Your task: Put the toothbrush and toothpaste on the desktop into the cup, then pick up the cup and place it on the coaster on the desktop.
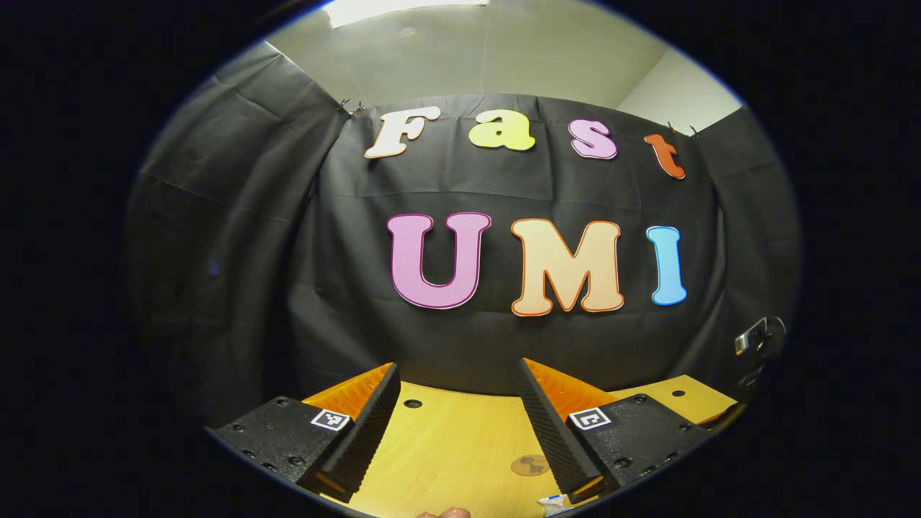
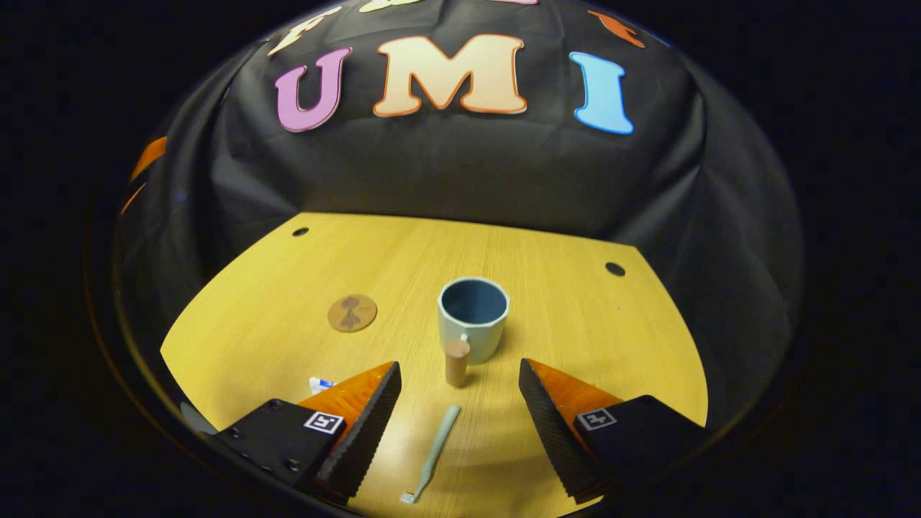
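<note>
In the right gripper view a pale cup (image 2: 473, 319) with a blue inside and a wooden handle stands upright mid-table. A light green toothbrush (image 2: 433, 453) lies in front of it, between the fingers of my right gripper (image 2: 460, 417), which is open and hovers above the brush. A round brown coaster (image 2: 352, 312) lies left of the cup. The end of a white toothpaste tube (image 2: 321, 385) peeks out beside the left finger. In the left gripper view my left gripper (image 1: 460, 417) is open and holds nothing. The coaster (image 1: 531, 465) and the toothpaste tip (image 1: 552, 501) lie low beside its right finger.
The wooden table (image 2: 288, 316) has small round holes near its far corners and ends at the black cloth wall. A fingertip (image 1: 446, 513) shows at the bottom edge of the left gripper view. A metal fitting (image 1: 755, 334) hangs at the right on the cloth.
</note>
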Demonstrator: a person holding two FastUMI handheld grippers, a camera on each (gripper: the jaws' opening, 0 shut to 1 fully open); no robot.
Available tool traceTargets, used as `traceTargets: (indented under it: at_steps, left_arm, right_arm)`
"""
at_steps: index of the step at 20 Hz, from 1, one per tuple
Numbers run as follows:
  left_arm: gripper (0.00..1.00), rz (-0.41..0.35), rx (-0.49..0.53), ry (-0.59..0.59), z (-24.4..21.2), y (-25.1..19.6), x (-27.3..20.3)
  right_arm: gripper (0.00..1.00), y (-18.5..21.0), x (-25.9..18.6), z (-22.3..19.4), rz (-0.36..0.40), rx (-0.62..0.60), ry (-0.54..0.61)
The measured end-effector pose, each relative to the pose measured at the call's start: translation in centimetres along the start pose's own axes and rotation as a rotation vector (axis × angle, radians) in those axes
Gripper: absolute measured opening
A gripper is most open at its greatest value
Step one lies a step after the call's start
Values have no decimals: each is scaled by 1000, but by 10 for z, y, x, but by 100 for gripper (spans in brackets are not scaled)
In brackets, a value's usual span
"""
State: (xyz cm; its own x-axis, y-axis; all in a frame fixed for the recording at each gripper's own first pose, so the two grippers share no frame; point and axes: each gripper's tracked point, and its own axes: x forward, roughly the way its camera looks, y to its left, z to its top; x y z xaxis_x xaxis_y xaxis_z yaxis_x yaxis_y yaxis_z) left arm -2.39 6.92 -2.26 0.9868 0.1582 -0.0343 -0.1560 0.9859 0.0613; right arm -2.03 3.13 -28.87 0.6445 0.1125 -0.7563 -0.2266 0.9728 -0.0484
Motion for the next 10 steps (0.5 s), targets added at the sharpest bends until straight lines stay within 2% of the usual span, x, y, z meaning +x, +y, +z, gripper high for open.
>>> traceTargets:
  at_steps: [4,10]
  left_arm:
    - [94,3,5,18,-6,2,0]
    - [94,16,-4,39,-13,6,0]
  right_arm:
    - [100,-1,20,-42,1,6,153]
    - [100,-3,36,-82,3,36,337]
